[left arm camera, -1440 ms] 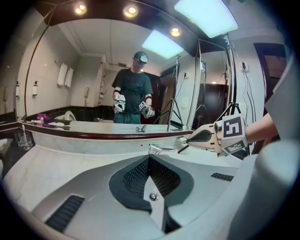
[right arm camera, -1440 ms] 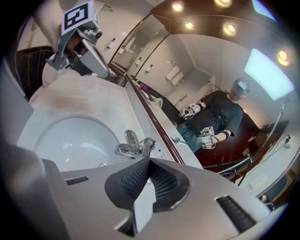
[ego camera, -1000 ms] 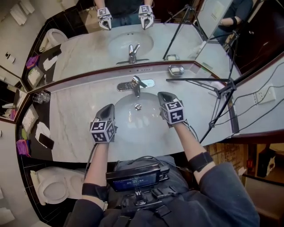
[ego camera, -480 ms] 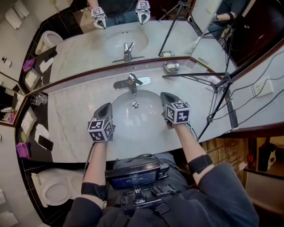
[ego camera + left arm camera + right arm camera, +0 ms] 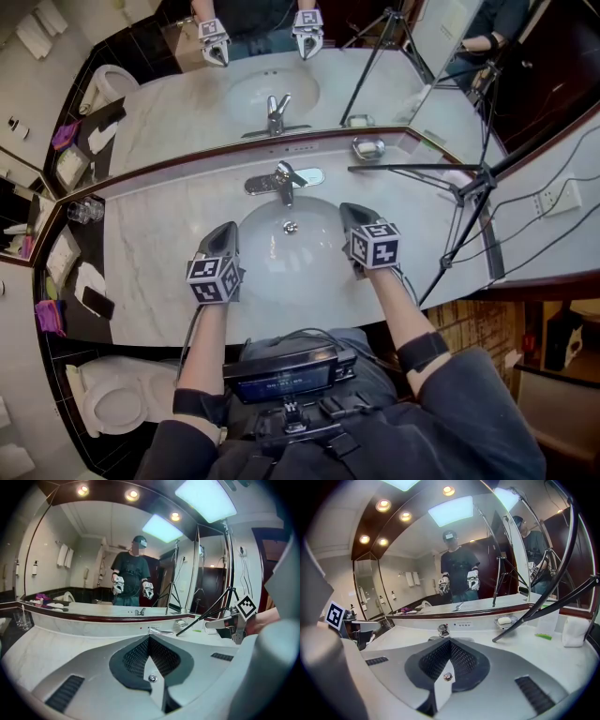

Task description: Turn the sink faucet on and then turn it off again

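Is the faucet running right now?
Looks off: no water stream shows from the faucet into the sink basin in the head view.

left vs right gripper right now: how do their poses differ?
Side: the left gripper hangs over the left rim of the sink, the right gripper over its right rim.
Reach: the right gripper sits further back toward the faucet than the left gripper.
Angle: the right gripper slants inward more; the left gripper points nearly straight ahead.
Shared: both are shut and empty, and neither touches the faucet.
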### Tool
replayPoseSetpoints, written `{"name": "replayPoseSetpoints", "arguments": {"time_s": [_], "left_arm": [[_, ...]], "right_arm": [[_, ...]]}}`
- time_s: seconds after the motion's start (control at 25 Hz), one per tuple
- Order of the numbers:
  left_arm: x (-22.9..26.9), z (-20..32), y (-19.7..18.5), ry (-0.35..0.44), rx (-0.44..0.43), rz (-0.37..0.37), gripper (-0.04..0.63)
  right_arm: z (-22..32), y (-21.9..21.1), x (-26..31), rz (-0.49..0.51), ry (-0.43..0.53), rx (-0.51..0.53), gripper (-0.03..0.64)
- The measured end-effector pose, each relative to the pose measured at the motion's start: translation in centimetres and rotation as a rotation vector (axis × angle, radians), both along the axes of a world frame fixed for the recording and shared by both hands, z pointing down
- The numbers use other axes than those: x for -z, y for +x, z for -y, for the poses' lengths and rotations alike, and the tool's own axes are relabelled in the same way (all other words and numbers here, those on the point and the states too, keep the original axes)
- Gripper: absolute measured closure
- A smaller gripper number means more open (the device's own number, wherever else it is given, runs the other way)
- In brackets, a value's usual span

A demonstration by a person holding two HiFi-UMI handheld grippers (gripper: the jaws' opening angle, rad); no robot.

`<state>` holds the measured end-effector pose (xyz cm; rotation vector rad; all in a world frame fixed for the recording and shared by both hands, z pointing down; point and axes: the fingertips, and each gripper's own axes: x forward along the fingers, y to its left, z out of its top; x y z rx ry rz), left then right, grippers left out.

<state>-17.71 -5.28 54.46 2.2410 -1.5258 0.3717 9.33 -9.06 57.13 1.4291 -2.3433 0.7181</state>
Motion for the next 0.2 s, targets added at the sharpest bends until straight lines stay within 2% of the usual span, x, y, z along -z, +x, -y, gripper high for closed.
{"name": "replayPoseSetpoints", "arguments": {"time_s": [0.2], "left_arm": [[-0.29,0.46,-0.22,-0.006,0.006,0.0,0.595]], "right_arm": [[0.64,-0.38,-0.21,-0.009,0.0,0.013,0.604]]}}
